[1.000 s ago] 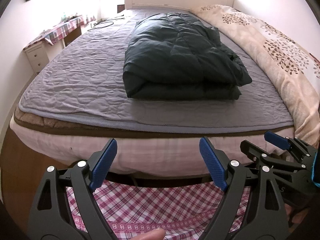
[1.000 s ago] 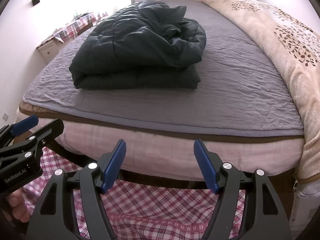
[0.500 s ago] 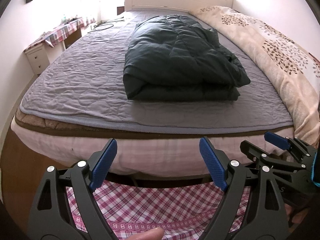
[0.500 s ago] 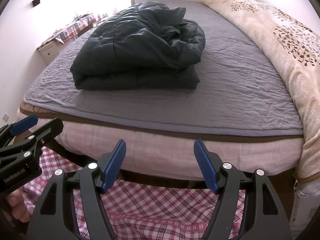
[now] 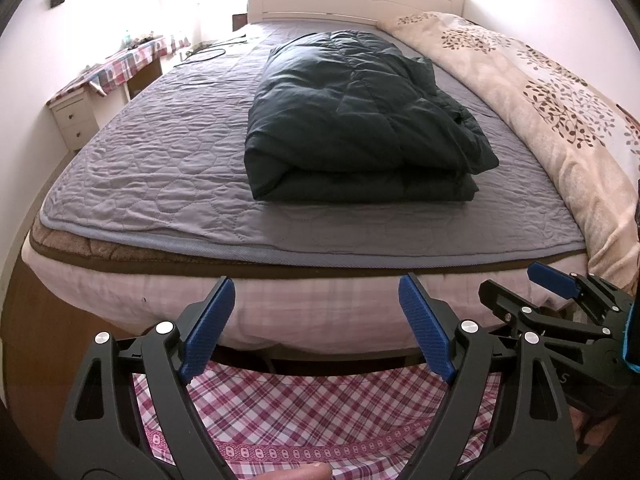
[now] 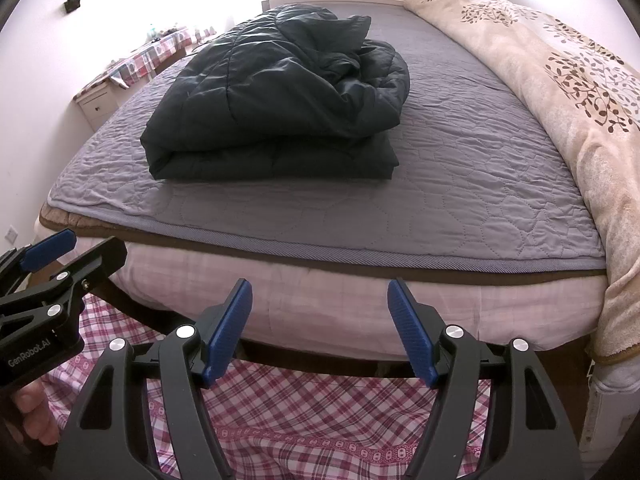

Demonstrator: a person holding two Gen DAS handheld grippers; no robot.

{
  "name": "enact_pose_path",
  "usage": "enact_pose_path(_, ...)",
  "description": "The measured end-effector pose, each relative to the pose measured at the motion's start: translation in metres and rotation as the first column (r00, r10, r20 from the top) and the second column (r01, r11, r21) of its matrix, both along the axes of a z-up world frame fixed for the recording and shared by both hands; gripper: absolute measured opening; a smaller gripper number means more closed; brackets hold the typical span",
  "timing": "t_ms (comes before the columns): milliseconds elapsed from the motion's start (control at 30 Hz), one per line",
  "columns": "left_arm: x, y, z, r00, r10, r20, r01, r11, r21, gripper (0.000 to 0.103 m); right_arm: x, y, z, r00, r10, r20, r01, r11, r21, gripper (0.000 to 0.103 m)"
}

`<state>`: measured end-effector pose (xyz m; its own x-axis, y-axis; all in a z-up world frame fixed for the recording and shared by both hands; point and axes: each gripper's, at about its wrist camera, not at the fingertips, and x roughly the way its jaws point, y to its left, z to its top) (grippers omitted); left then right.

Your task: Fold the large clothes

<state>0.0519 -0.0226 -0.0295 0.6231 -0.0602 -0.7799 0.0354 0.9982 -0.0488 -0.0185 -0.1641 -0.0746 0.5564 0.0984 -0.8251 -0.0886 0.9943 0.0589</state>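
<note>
Dark quilted jacket [image 5: 360,120] is seen folded into a thick bundle on the grey quilted cover [image 5: 160,168] of the bed [image 5: 320,304], nearer its foot than the headboard. A beige leaf-patterned blanket [image 5: 560,112] is laid along the bed's right side. The left gripper [image 5: 316,328] and the right gripper [image 6: 320,328] are held wide apart, with nothing between the jaws, below the bed's foot edge, over red plaid fabric [image 6: 320,412].
</note>
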Motion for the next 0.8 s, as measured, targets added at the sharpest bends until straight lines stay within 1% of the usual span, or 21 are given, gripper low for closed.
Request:
enact_pose_path(567,-0.0001,-0.0008,0.0021,1.000,0.002,-0.001,-0.002,1.000,0.001,0.083,-0.0008,0.0014,0.0006,1.000,-0.001,0.001,0.001,1.000,-0.005,0.069)
enact_pose_path(667,-0.0003,-0.0008,0.0033,1.000,0.003,0.004,-0.003,1.000,0.000,0.081,-0.0003,0.0013,0.0004,1.000,0.000,0.001,0.000,1.000,-0.006,0.069)
enact_pose_path(800,0.0021,0.0004,-0.0016,1.000,0.005,-0.014,-0.005,1.000,0.004,0.081,-0.0006,0.0016,0.0002,1.000,0.000,-0.001,0.000,1.000,-0.006,0.069)
